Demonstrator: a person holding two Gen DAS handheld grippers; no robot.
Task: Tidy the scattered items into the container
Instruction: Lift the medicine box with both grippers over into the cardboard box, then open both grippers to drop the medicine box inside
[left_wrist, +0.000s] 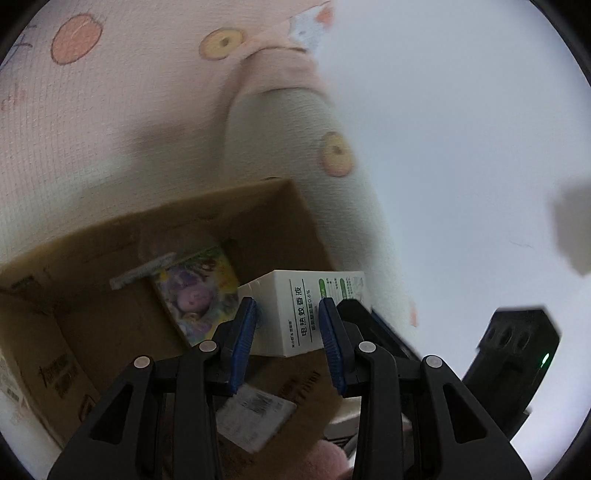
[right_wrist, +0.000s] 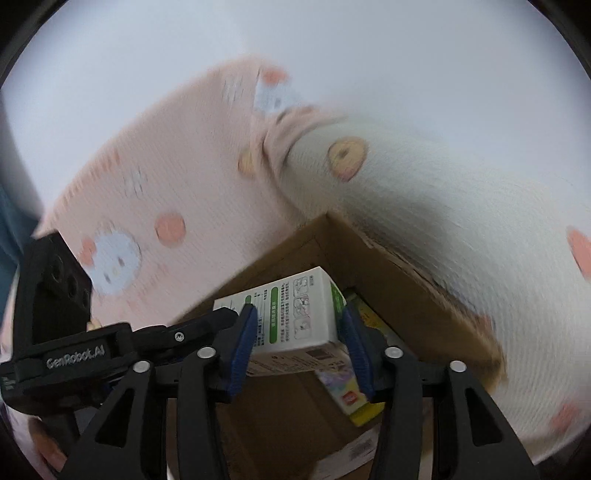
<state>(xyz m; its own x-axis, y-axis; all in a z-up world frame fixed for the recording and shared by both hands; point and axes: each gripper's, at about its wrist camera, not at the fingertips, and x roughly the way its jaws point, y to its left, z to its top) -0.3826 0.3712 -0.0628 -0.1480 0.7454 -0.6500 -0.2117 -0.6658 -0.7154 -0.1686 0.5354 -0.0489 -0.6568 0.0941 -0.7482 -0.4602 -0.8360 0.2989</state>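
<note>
**Two tools on one white box, above the carton**

Both views are blurry, and the carton (left_wrist: 92, 258) is cut off at the bottom. The left tool (left_wrist: 287, 325) and right tool (right_wrist: 297, 332) each clamp the white box (left_wrist: 295, 310) from opposite ends, blue pads tight against its sides. It hangs over the open carton, above a colourful pack (left_wrist: 199, 291) inside. Pink patterned bedding (right_wrist: 177, 177) lies behind.

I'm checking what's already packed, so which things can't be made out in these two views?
- Cardboard box: floor partly hidden by the white carton in both views.
- Colourful pack: print blurred in the left view, mostly covered in the right.
- Grey strip: too blurred to identify.
- White label: text unreadable, behind the left gripper.
</note>
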